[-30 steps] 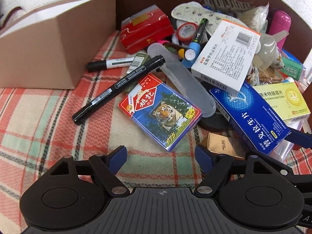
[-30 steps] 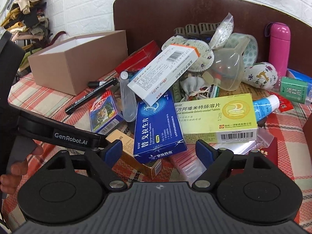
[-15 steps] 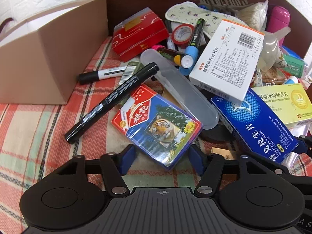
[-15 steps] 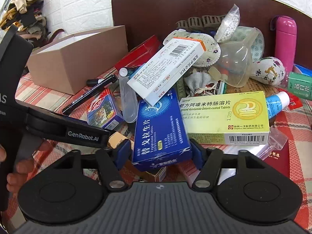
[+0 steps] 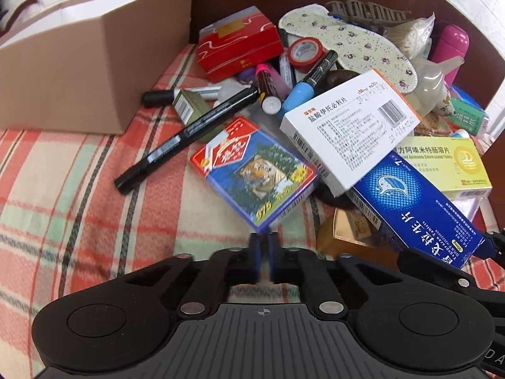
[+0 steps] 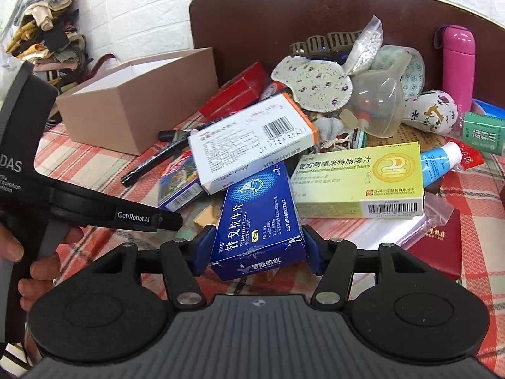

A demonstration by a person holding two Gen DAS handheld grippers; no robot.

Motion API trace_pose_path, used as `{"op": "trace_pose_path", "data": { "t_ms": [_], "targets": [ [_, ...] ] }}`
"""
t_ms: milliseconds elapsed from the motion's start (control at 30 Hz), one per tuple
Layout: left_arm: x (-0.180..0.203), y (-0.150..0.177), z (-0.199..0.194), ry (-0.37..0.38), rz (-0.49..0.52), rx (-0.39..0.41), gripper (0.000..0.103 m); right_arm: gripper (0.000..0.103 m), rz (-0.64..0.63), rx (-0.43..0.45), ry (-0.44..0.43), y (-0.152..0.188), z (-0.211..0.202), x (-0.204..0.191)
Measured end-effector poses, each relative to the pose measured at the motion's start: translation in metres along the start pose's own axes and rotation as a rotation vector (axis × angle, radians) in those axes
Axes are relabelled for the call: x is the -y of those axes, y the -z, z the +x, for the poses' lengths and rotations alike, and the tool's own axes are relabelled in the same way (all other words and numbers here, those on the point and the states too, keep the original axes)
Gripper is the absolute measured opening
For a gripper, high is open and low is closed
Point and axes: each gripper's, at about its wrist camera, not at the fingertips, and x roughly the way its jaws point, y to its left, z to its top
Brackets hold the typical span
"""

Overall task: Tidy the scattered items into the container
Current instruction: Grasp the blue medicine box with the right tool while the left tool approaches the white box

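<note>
Right wrist: right tool (image 6: 258,246) now clamps blue box (image 6: 258,218); left tool (image 5: 264,246) closed.

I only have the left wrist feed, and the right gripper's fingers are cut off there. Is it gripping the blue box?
Observer: Yes, the right gripper has one finger against each long side of the blue medicine box, at its near end.
Operator: Is the box being crushed?
Observer: Its near edge looks creased.
Operator: Is the cardboard box open?
Observer: The cardboard box is open-topped; the white inside that shows holds nothing.
</note>
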Motion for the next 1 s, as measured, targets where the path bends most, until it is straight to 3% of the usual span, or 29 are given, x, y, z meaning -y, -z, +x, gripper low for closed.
{"op": "trace_pose_path", "data": {
  "t_ms": [233, 300, 333, 600, 633, 667, 733, 1000],
  "targets": [
    [0.002, 0.014, -0.019, 0.056, 0.011, 0.001, 0.0, 0.063, -0.011, -0.012, -0.024, 0.009, -0.012, -0.004],
    [0.005, 0.016, -0.023, 0.083, 0.026, 0.0, 0.02, 0.063, -0.015, -0.025, -0.026, 0.014, -0.014, -0.004],
    [0.008, 0.016, -0.024, 0.086, 0.031, 0.002, 0.023, 0.063, -0.011, -0.033, -0.024, 0.016, -0.014, -0.003],
    [0.014, 0.01, -0.023, 0.092, 0.027, 0.022, 0.027, 0.061, 0.014, -0.075, 0.001, 0.026, -0.013, 0.006],
    [0.012, 0.008, -0.024, 0.086, 0.021, 0.028, 0.034, 0.061, 0.016, -0.075, 0.003, 0.027, -0.012, 0.007],
    [0.01, 0.007, -0.024, 0.08, 0.014, 0.034, 0.05, 0.062, 0.021, -0.075, 0.004, 0.026, -0.01, 0.007],
    [0.005, 0.001, -0.024, 0.064, -0.002, 0.051, 0.059, 0.062, 0.028, -0.077, 0.003, 0.026, -0.007, 0.007],
    [-0.002, -0.031, -0.018, 0.081, -0.023, 0.101, 0.066, 0.063, 0.029, -0.088, 0.001, 0.026, 0.001, 0.007]
  ]
}}
